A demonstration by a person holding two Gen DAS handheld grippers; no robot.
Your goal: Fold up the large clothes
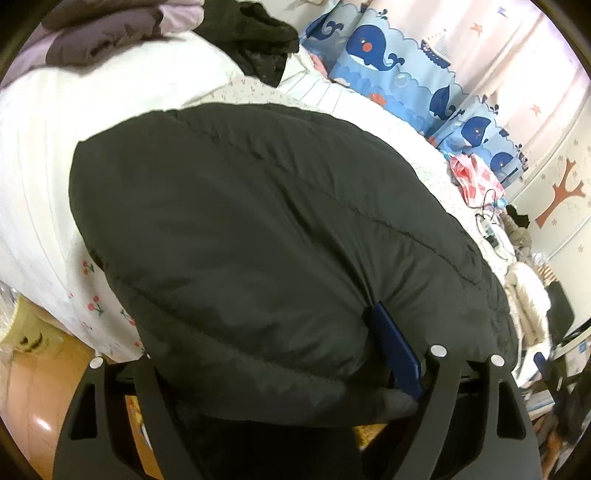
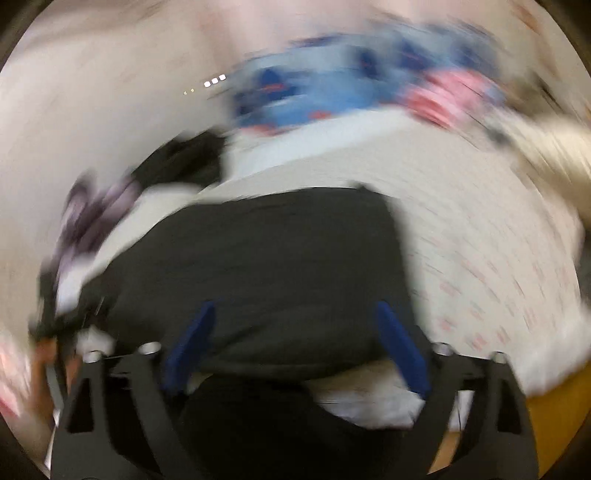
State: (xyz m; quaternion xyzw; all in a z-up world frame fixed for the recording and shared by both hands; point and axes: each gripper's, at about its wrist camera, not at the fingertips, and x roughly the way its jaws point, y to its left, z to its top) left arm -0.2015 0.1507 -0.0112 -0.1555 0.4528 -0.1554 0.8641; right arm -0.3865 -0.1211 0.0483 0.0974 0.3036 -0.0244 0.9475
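As the left wrist view is taken first, the dark padded jacket (image 1: 266, 236) is seen lying on the white bed cover (image 1: 40, 177) as a rounded, roughly oblong bundle — its near edge hangs over the side of the bed. The left gripper (image 1: 280, 373) is held wide, with the jacket's near edge bulging between its jaws; one blue pad (image 1: 397, 354) lies against the fabric on the right, the other pad is hidden by it. Whether the fabric is pinched cannot be told. A heap of other clothes (image 1: 122, 33) is seen at the far end of the bed, not yet folded.

In the right wrist view — heavily blurred — the jacket (image 2: 266, 273) is again seen as a compact dark block on the cover. The right gripper (image 2: 295, 343) stands fully open, both blue pads clear of the cloth, nothing held.

Judged from its shape, the jacket appears largely folded; perhaps a last tidy or a move aside is left, and the remaining heap after it.
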